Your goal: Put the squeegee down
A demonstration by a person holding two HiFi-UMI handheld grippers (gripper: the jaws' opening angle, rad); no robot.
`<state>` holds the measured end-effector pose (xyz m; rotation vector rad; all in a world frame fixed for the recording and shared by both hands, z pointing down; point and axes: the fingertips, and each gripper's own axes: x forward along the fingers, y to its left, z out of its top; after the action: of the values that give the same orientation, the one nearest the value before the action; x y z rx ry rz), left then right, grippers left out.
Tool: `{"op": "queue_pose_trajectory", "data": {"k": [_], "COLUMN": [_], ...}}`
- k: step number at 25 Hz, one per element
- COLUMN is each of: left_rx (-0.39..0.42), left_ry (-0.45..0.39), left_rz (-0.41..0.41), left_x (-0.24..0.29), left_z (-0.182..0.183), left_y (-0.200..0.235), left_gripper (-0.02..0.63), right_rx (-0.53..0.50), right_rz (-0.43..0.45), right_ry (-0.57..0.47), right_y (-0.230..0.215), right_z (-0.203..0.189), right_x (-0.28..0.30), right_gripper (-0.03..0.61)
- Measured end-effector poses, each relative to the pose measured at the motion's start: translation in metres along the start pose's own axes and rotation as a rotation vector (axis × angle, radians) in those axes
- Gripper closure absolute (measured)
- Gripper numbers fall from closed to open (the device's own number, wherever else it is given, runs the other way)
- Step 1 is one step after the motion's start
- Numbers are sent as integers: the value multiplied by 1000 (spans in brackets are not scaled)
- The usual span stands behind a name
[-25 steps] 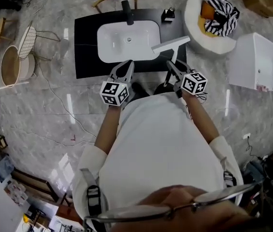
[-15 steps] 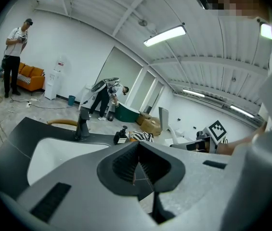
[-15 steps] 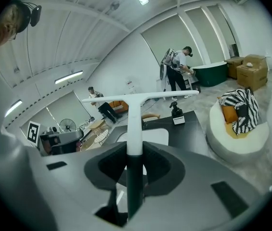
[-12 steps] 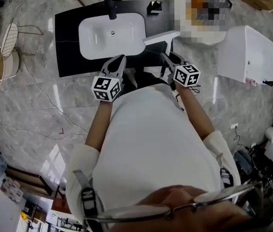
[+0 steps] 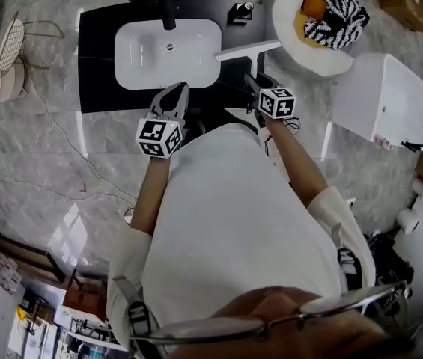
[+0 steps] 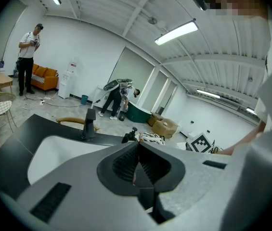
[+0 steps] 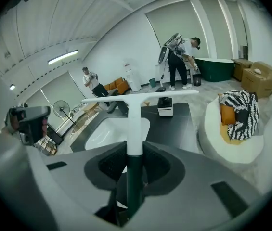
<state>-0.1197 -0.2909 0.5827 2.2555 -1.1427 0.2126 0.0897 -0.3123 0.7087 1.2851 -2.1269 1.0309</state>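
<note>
At a black rectangular desk [image 5: 91, 66] with an inset white oval basin [image 5: 168, 51], a person in a white top [image 5: 233, 215] holds a tool in each hand. The right tongs [image 5: 254, 83] pinch the dark green handle of a white T-shaped plastic squeegee [image 5: 247, 49]. In the right gripper view the pads of the right tongs [image 7: 135, 163] press on the handle from both sides. The squeegee [image 7: 135, 124] stands out ahead of them, its crossbar uppermost. From overhead, the blade lies at the basin's 3 o'clock, with one end over the rim and the rest above bare desk; whether it touches the surface cannot be told. The left tongs [image 5: 175, 90] sit at the basin's 6 o'clock, pressed together on nothing, as the left gripper view [image 6: 136, 165] confirms. A black tap [image 5: 165, 7] stands at the basin's 12 o'clock.
</note>
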Motion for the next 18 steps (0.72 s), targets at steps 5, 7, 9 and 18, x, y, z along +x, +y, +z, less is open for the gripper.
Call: {"op": "queue_pose_trajectory", "data": {"k": [5, 7, 9, 18], "left_rx": [-20, -30, -38, -64], "left_ry": [23, 29, 34, 67], "left_rz": [51, 70, 89, 137], "left_x": [3, 3, 4, 10], "left_z": [-7, -9, -10, -17], "left_y": [4, 6, 8, 10], "left_gripper": [609, 609, 609, 609], "right_rx": [24, 54, 85, 105], "right_rz": [-75, -105, -127, -198], "right_ry": [116, 156, 178, 247], "right_y": [-38, -54, -67, -93], "right_z": [-20, -28, -34, -39], "right_x": [34, 46, 60, 94], "right_gripper": [479, 479, 479, 479]}}
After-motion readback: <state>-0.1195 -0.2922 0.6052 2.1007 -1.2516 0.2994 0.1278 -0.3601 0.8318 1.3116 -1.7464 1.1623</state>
